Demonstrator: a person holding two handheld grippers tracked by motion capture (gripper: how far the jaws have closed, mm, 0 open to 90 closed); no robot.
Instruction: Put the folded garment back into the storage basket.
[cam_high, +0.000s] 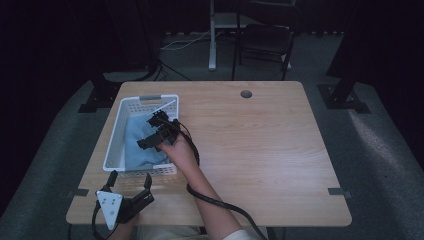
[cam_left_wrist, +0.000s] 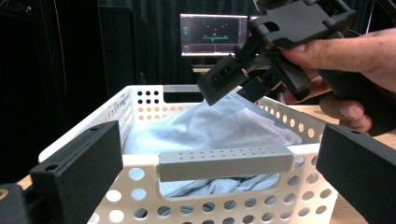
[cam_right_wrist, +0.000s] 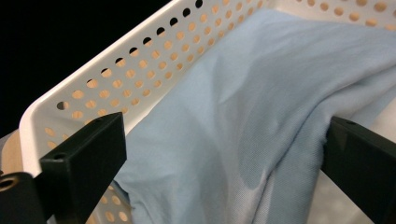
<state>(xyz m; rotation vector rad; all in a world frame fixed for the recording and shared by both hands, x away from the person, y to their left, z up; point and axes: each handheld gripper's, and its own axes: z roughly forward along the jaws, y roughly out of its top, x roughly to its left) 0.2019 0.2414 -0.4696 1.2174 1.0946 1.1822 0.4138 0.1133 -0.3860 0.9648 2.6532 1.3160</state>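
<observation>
A white perforated basket (cam_high: 114, 134) stands at the left of the wooden table (cam_high: 260, 150) with a light blue cloth (cam_high: 136, 145) heaped inside it. My right gripper (cam_high: 150, 131), held in a hand, hangs over the basket and points down at the cloth. Its jaws stand wide apart and open in the right gripper view, where the cloth (cam_right_wrist: 233, 93) lies under and between them, beside the basket wall (cam_right_wrist: 116, 70). My left gripper (cam_high: 130, 179) rests open near the table's front left edge. It faces the basket's grey handle (cam_left_wrist: 224, 163), with the cloth (cam_left_wrist: 219, 126) and the right gripper (cam_left_wrist: 233, 88) beyond.
A round cable hole (cam_high: 246, 94) sits near the table's far edge. A dark chair (cam_high: 262, 40) and a white stand leg (cam_high: 212, 40) are on the floor behind the table. A lit monitor (cam_left_wrist: 212, 35) glows in the dark background.
</observation>
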